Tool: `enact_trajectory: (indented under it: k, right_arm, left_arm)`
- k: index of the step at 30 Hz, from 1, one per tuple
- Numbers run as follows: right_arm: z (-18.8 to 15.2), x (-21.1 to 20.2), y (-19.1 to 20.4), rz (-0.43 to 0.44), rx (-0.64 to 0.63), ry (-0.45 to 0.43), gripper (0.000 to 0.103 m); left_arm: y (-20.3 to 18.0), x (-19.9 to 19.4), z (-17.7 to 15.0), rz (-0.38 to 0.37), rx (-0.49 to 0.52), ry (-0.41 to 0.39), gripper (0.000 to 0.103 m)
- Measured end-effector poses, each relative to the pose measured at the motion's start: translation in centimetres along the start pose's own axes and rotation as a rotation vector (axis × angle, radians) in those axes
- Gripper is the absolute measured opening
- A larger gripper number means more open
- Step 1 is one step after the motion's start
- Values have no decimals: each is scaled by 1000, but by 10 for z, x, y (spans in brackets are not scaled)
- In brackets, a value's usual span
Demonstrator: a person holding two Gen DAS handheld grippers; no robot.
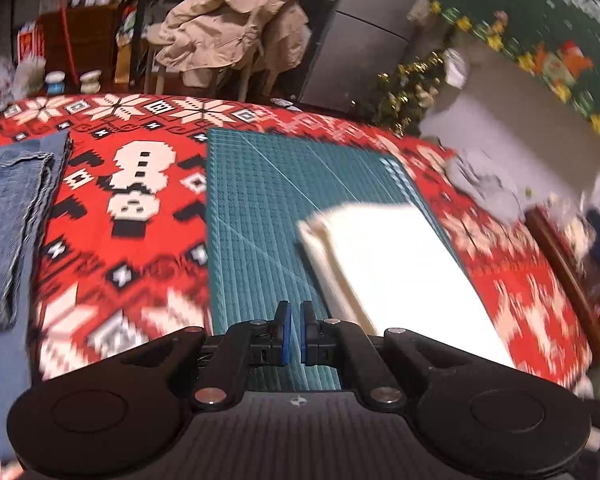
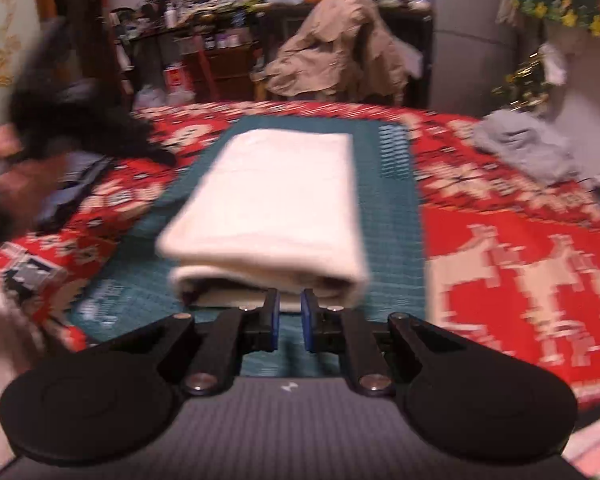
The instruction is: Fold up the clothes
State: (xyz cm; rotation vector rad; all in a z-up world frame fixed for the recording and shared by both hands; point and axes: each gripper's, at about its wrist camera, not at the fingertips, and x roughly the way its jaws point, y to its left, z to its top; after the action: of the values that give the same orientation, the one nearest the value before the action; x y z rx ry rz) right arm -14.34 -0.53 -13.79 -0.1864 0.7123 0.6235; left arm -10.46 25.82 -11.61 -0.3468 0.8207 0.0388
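A folded white cloth (image 2: 272, 208) lies on the teal cutting mat (image 2: 392, 240) in the middle of the table. In the left wrist view the cloth (image 1: 396, 272) lies to the right of my left gripper (image 1: 296, 312), which hovers over the mat (image 1: 260, 208) with its jaws nearly together and nothing between them. My right gripper (image 2: 290, 300) sits at the near folded edge of the cloth, jaws narrowly apart and empty. The left gripper shows blurred at the left of the right wrist view (image 2: 60, 112).
Folded blue jeans (image 1: 12, 208) lie at the table's left. A grey crumpled garment (image 2: 528, 148) lies at the far right. A red patterned tablecloth (image 1: 132, 240) covers the table. A chair draped with a beige jacket (image 1: 228, 28) stands behind.
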Motion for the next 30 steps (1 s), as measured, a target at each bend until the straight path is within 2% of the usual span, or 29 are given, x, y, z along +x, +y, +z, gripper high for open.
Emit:
enact_trajectory:
  k: [2, 4, 9, 11, 14, 17, 20, 23, 24, 25, 26, 27, 28, 30]
  right_arm:
    - [1, -4, -13, -32, 2, -16, 13]
    - [4, -5, -21, -38, 4, -28, 13]
    - [18, -5, -15, 36, -32, -106, 13]
    - [23, 3, -8, 62, -52, -114, 13]
    - [26, 18, 1, 89, -64, -88, 12]
    - [19, 25, 5, 94, -86, -48, 12]
    - [11, 13, 6, 95, -117, -45, 12]
    - [8, -5, 8, 84, -143, -61, 13]
    - [7, -10, 11, 65, -176, -66, 13]
    - [7, -13, 14, 43, -219, -69, 15]
    - [7, -14, 18, 18, -277, -71, 24]
    - [7, -15, 22, -7, -334, -73, 27]
    - [7, -16, 26, -32, -391, -74, 29]
    - [5, -15, 34, -54, -506, -81, 29]
  left_arm:
    - [-14, -11, -13, -6, 12, 4, 2]
    - [-28, -17, -20, -44, 21, -1, 2]
    - [-67, -9, -24, -156, 78, -3, 3]
    - [-81, 1, -27, -179, 119, 22, 3]
    - [-87, 19, -40, -150, 146, 87, 2]
    - [-85, 16, -48, -157, 143, 93, 2]
    - [-86, -2, -51, -156, 148, 69, 2]
    - [-93, -25, -57, -98, 219, 1, 5]
    - [-94, -30, -59, -80, 232, -16, 13]
    - [-86, -27, -59, -100, 180, -9, 33]
    - [-78, -25, -59, -119, 128, -2, 44]
    - [-70, -22, -59, -139, 77, 5, 61]
    - [-62, -19, -59, -158, 25, 12, 63]
    - [-46, -14, -59, -197, -79, 27, 60]
